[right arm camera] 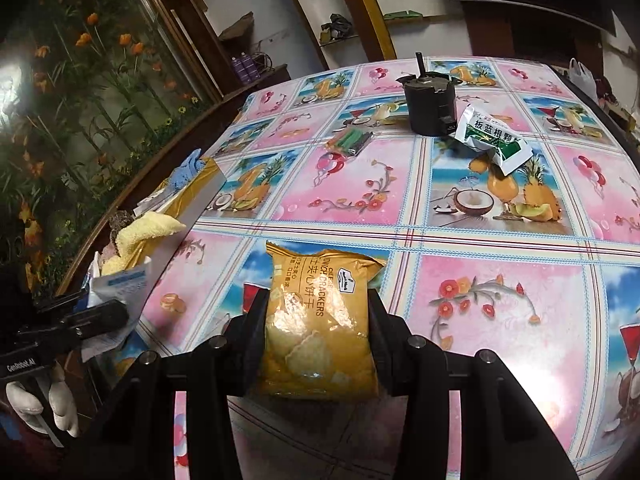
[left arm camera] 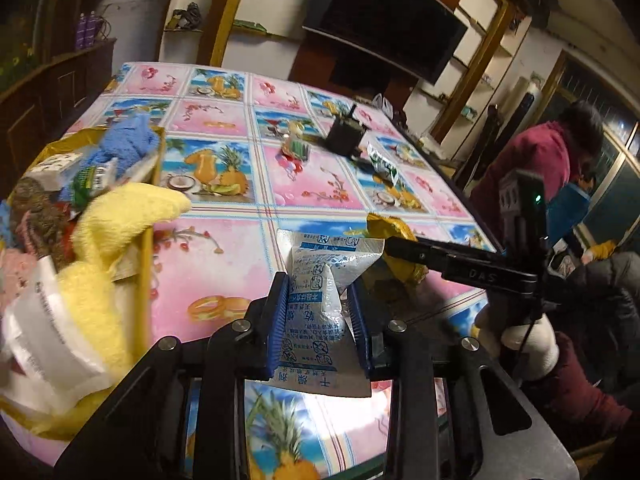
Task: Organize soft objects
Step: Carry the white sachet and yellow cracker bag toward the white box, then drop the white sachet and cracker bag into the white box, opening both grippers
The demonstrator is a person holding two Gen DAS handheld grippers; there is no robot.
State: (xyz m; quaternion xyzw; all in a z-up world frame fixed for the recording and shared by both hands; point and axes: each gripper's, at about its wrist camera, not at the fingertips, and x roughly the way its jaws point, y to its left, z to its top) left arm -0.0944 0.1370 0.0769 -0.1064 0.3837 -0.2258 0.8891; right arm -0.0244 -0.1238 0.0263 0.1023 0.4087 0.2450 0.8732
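My left gripper [left arm camera: 318, 320] is shut on a white desiccant sachet [left arm camera: 320, 304] with blue print, held above the table's near edge. My right gripper [right arm camera: 316, 320] is shut on a yellow cracker bag [right arm camera: 318, 320]; the bag also shows in the left wrist view [left arm camera: 390, 230]. A gold box [left arm camera: 146, 248] at the table's left edge holds a yellow plush [left arm camera: 120, 220], a blue plush [left arm camera: 128, 142] and several packets. The box also shows in the right wrist view [right arm camera: 192, 200]. A green-and-white packet [right arm camera: 494, 140] and a small green-striped packet [right arm camera: 350, 140] lie on the table.
A dark motor-like cylinder [right arm camera: 430, 104] stands at the far middle of the table, next to the green-and-white packet. The table has a pink and blue fruit-print cloth [right arm camera: 480, 260]. People [left arm camera: 536, 168] are beyond the table's right edge. A dark cabinet [left arm camera: 52, 92] stands at the left.
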